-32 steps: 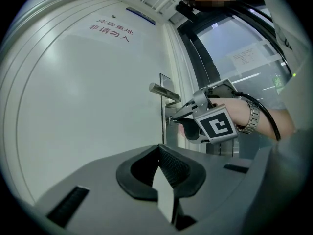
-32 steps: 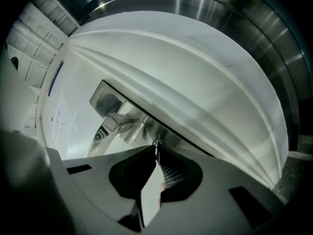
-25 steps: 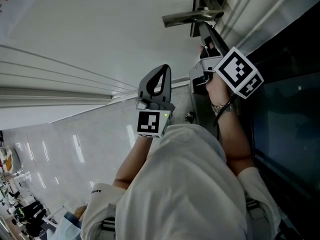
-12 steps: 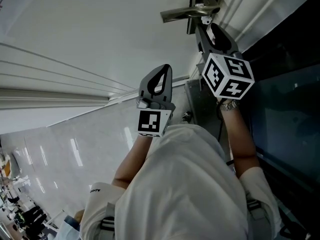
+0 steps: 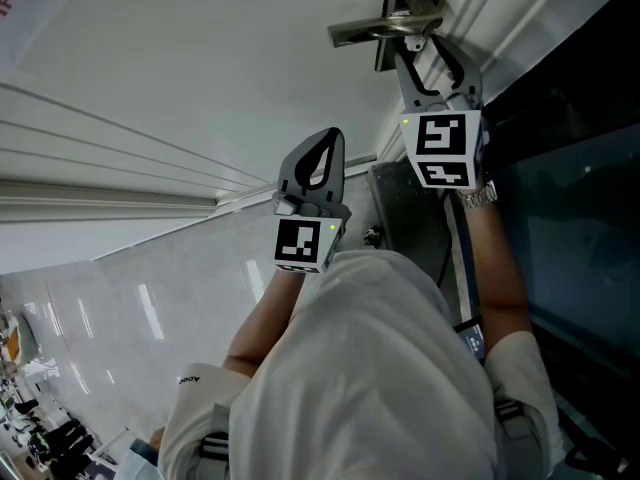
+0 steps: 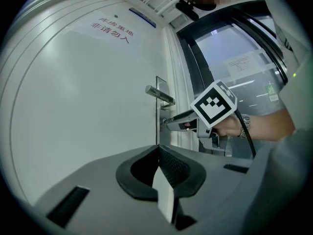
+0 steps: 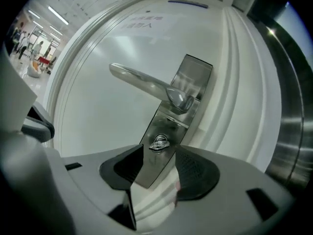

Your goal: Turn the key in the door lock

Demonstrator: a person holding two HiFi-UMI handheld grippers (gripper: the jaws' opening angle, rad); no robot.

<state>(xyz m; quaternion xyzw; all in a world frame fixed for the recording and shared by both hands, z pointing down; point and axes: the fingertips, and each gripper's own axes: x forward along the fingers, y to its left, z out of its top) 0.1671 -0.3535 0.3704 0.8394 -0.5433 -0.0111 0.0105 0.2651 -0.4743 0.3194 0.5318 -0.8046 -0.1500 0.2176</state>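
One stiff key (image 7: 159,143) is seen just ahead of the right gripper (image 7: 159,156), jaws just opened, empty; pinching its flat head is advised.

We find a red-lettered notice (image 6: 111,27) set high on the white door (image 5: 200,58), with a blue strip (image 6: 143,17) above it near the frame. A steel lever handle (image 7: 146,84) juts out along the door face. Beside the door stands a dark-framed glass panel (image 6: 230,43) bearing a paper sheet (image 6: 239,62). Below us the glossy pale floor (image 5: 130,298) mirrors strip lights, and far off ceiling lights (image 7: 58,16) burn over a bright hall.
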